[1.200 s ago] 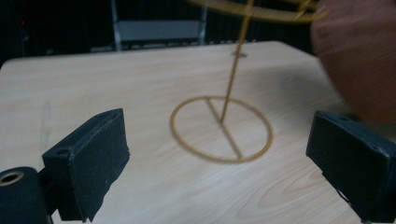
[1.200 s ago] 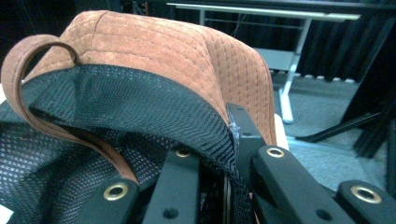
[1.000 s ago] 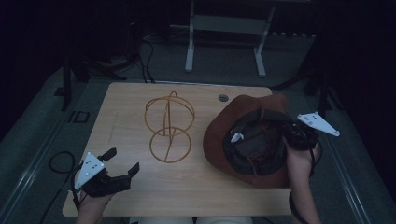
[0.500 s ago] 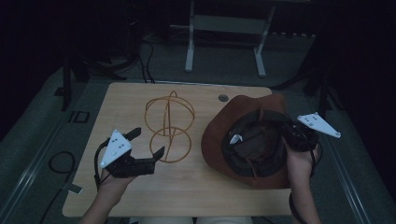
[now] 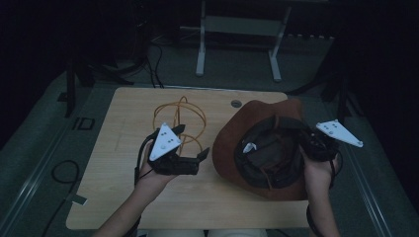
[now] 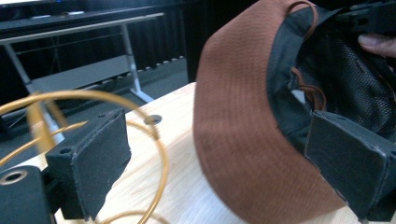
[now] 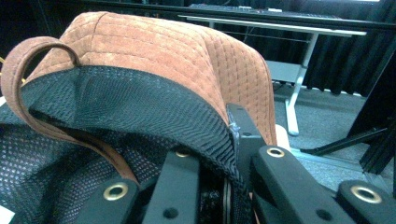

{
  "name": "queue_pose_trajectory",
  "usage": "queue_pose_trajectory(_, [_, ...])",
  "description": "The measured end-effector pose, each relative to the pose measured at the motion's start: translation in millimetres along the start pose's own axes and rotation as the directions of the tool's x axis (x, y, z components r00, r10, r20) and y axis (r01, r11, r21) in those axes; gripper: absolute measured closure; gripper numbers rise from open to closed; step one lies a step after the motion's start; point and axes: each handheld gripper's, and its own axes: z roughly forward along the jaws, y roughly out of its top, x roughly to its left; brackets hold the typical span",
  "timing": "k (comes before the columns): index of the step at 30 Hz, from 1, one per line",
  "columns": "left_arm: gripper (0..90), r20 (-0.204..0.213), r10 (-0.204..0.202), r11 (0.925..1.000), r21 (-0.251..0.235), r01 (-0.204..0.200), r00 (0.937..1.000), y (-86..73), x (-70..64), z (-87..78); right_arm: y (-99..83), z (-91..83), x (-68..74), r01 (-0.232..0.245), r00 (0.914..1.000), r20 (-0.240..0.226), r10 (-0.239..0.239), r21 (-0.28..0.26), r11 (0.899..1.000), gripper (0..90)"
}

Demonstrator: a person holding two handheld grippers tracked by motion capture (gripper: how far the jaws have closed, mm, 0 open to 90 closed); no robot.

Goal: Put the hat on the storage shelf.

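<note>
The right gripper (image 5: 310, 146) is clamped on the rim of the brown hat (image 5: 232, 143), which lies upside down on the table (image 5: 123, 113), its black mesh lining pinched between the 2 jaws. The left gripper (image 5: 190, 143) has its jaws spread wide and holds nothing; the hat's brim lies just beyond them, and the orange wire hoops (image 5: 190, 111) sit beside one jaw.

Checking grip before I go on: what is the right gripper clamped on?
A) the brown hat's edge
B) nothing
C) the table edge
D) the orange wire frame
A: in the right gripper view the right gripper pinches the mesh-lined edge of the brown hat.
</note>
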Motion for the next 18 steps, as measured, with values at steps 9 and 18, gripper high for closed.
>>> queue_pose_trajectory(9, [7.0, 0.049, 0.06, 0.9982, 0.002, -0.06, 0.997, 17.8, -27.1, 37.4, -3.0, -1.2, 1.7, 0.005, 1.0, -0.007, -0.005, 0.004, 1.0, 83.6])
queue_pose_trajectory(18, [7.1, 0.088, 0.095, 0.994, 0.046, -0.099, 0.9916, 22.5, -46.0, 87.8, -4.1, -4.0, 4.0, 0.0, 0.9999, -0.013, 0.0, 0.004, 1.0, 83.6])
